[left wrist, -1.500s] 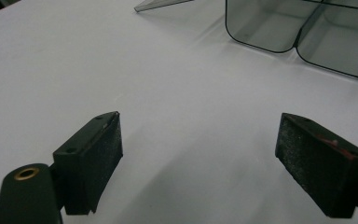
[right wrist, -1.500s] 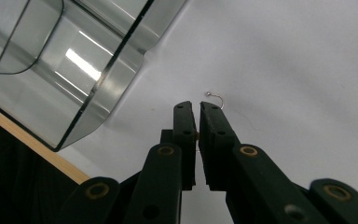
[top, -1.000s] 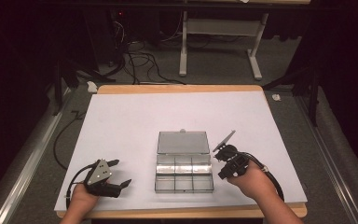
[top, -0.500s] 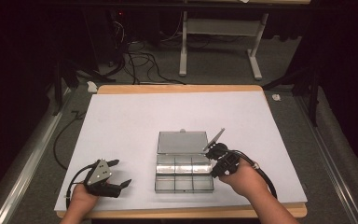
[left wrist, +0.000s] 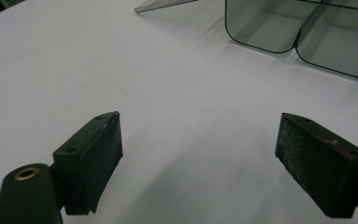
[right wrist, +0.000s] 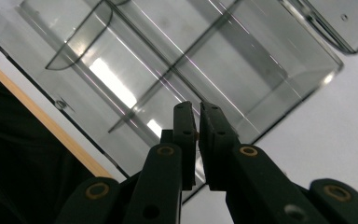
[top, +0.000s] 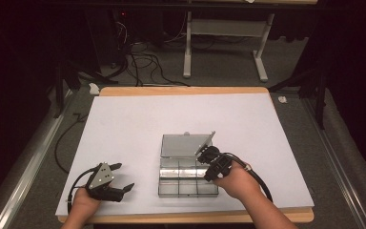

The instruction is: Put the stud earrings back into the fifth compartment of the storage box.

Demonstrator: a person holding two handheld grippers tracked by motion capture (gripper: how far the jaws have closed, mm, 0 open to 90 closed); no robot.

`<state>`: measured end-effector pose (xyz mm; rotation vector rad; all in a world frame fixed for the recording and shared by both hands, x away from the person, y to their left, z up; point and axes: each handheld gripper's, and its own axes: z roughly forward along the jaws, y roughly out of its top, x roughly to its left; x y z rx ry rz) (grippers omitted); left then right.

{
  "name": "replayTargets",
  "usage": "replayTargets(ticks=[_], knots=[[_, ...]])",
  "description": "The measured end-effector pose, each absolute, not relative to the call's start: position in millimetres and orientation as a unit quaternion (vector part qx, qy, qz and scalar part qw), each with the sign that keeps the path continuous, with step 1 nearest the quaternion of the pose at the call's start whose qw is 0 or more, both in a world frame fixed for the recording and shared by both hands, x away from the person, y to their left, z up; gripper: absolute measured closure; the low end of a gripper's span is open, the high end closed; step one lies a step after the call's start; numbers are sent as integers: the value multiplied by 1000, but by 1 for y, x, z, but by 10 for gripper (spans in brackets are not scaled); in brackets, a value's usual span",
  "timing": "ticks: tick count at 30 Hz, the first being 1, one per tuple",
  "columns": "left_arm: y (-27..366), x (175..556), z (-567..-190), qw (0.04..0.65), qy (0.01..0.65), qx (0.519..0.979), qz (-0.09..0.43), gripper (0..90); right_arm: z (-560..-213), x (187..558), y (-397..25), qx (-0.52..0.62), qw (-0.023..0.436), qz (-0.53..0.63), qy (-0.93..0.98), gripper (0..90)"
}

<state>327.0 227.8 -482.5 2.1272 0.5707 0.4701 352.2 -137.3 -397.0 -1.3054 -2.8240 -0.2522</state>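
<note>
Nearest me, my left gripper (top: 116, 180) rests on the white table cover (top: 124, 129) at the front left corner, held in the left hand (top: 83, 205). In the left gripper view its jaws stand wide apart with bare cover between them and nothing held. The clear compartment box (top: 188, 179) lies well off to that gripper's right; two rounded compartment corners of it appear at the top right of the left gripper view (left wrist: 298, 32).

My right gripper (top: 205, 156) is held by the right hand (top: 236, 183) at the box's right side, its black body over the right rear compartments, and its cable (top: 259, 179) loops back toward the front edge. In the right gripper view the jaws are pressed almost together, with a narrow slit left between the pads. I can make out a small glint in that slit but cannot tell whether anything is pinched. Beyond the tips lie the box's dividers and floor (right wrist: 177, 60).

Farther back, the box's open lid (top: 187, 144) lies flat behind the tray, hinged at its rear edge. Beyond the table's wooden rim (top: 186, 89), cables and a white stand leg (top: 187, 47) sit on the grey floor.
</note>
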Motion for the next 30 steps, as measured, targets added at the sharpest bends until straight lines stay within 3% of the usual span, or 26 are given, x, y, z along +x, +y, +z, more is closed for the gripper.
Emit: replayTargets(ticks=[30], knots=[[229,328,-482,431,233,852,183,153,-420,355,-89,-360,32,-82,-929,863]])
